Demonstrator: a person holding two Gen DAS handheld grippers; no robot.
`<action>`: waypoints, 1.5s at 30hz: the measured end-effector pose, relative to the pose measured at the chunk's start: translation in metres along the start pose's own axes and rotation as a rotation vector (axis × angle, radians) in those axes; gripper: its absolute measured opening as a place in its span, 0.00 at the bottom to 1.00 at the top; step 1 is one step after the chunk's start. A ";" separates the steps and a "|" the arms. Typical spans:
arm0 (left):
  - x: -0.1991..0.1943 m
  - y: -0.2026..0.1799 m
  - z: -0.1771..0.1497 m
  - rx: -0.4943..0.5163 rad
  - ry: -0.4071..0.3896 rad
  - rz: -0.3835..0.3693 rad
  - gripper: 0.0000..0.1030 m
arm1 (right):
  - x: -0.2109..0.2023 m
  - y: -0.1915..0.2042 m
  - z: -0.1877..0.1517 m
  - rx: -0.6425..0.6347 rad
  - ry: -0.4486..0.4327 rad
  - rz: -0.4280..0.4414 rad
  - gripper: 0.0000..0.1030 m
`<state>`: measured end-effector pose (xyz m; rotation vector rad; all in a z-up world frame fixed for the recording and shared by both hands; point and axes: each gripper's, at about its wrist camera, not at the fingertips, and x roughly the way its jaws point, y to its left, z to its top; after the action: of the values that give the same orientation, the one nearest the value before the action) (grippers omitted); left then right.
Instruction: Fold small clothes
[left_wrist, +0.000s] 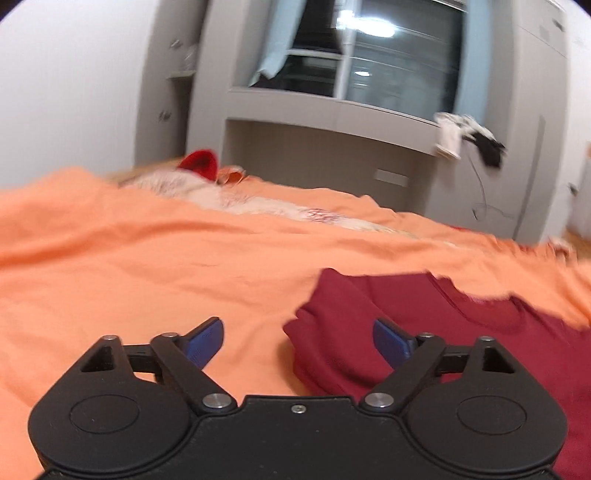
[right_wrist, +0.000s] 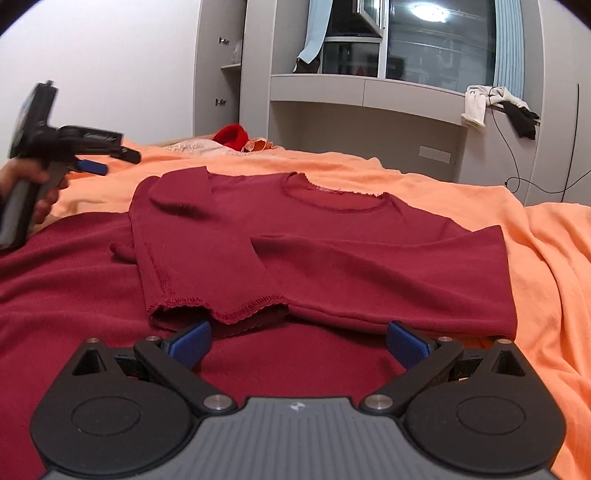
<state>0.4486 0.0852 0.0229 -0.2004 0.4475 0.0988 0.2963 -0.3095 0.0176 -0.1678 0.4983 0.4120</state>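
**Shirt half-folded on orange bed**

Your left gripper (left_wrist: 297, 341) hovers with jaws apart off the maroon shirt (right_wrist: 314, 236), which lies on the orange bedspread (right_wrist: 546, 266) with both sleeves folded in. Your right gripper (right_wrist: 299, 341), also spread and empty, faces the hem; a one-layer pinch there could drag the sleeves undone.

Lying on orange bedsheet (right_wrist: 424, 184): dark red shirt (right_wrist: 332, 251), red hat (right_wrist: 231, 134) and pale lacy cloth (right_wrist: 192, 147) sitting farther back.
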 end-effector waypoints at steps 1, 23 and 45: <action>0.010 0.006 0.003 -0.046 0.011 -0.008 0.76 | 0.000 -0.001 0.000 0.006 0.002 0.005 1.00; 0.068 0.039 -0.015 -0.308 0.140 -0.107 0.03 | 0.007 -0.015 -0.002 0.039 0.033 0.034 1.00; 0.025 0.054 -0.016 -0.413 0.174 -0.059 0.82 | 0.006 -0.016 -0.003 0.048 0.035 0.035 1.00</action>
<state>0.4566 0.1355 -0.0115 -0.6309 0.5912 0.1157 0.3065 -0.3230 0.0133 -0.1198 0.5459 0.4314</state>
